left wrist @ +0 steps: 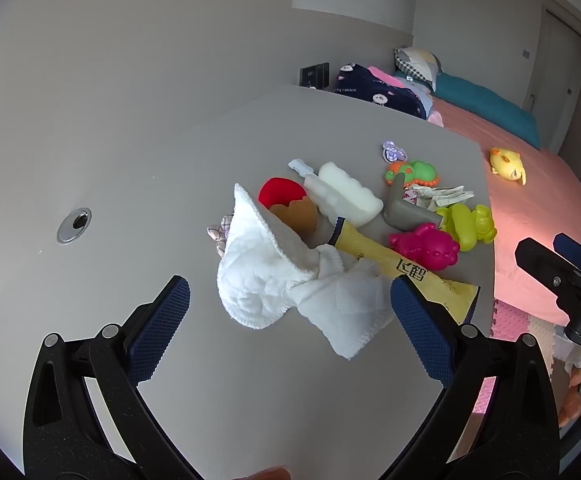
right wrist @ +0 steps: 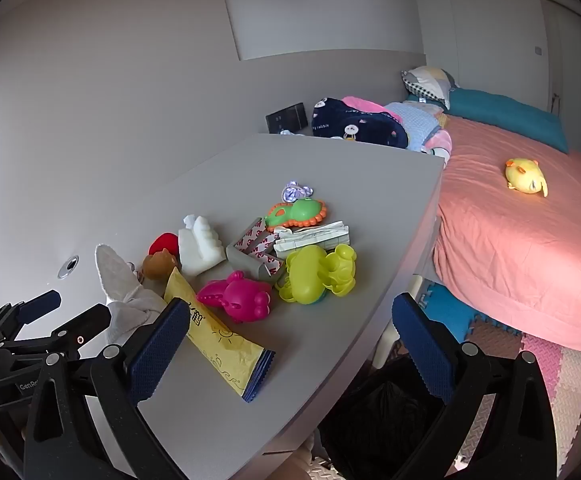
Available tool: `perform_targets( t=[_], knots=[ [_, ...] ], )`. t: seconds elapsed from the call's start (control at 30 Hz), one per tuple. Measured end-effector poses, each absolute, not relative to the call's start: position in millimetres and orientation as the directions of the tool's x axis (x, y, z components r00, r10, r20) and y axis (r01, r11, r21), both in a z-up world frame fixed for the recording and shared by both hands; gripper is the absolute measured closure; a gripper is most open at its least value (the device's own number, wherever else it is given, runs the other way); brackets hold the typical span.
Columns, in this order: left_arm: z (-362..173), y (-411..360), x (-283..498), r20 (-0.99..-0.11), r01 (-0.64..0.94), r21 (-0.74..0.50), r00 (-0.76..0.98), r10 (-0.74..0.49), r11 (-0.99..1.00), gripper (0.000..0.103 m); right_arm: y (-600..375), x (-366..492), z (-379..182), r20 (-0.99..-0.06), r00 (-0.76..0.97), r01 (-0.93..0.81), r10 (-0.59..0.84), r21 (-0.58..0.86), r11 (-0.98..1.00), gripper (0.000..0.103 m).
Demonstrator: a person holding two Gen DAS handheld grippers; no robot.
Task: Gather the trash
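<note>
Both sets of jaws stood wide apart and held nothing. The left gripper [left wrist: 290, 300] hung over a crumpled white cloth [left wrist: 274, 280] on the grey worktop [left wrist: 130, 184]. The right gripper [right wrist: 290, 320] hung over the worktop's edge, with a black bin bag [right wrist: 378, 412] below it on the floor. A yellow packet [right wrist: 218, 340] lay beside the cloth, partly under it. Behind it sat a pink toy [right wrist: 238, 296], a lime toy [right wrist: 318, 272], white foam [right wrist: 202, 248] and crumpled paper [right wrist: 314, 236]. A yellow plush [right wrist: 526, 176] lay on the bed [right wrist: 510, 248].
</note>
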State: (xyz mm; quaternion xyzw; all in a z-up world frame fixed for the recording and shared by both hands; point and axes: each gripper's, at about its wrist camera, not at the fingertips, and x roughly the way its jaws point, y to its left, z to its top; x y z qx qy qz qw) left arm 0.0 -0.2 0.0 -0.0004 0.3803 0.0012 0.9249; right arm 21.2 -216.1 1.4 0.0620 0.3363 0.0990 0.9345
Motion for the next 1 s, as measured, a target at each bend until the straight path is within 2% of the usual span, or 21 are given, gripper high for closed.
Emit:
perform_targets(
  t=[1.0],
  knots=[
    [0.1, -0.1, 0.0, -0.705, -0.002, -0.002, 0.71, 0.0, 1.0, 0.006, -216.3, 20.8, 2.3, -0.623, 0.751, -0.139, 0.218, 0.173, 0.975, 0.002]
  ],
)
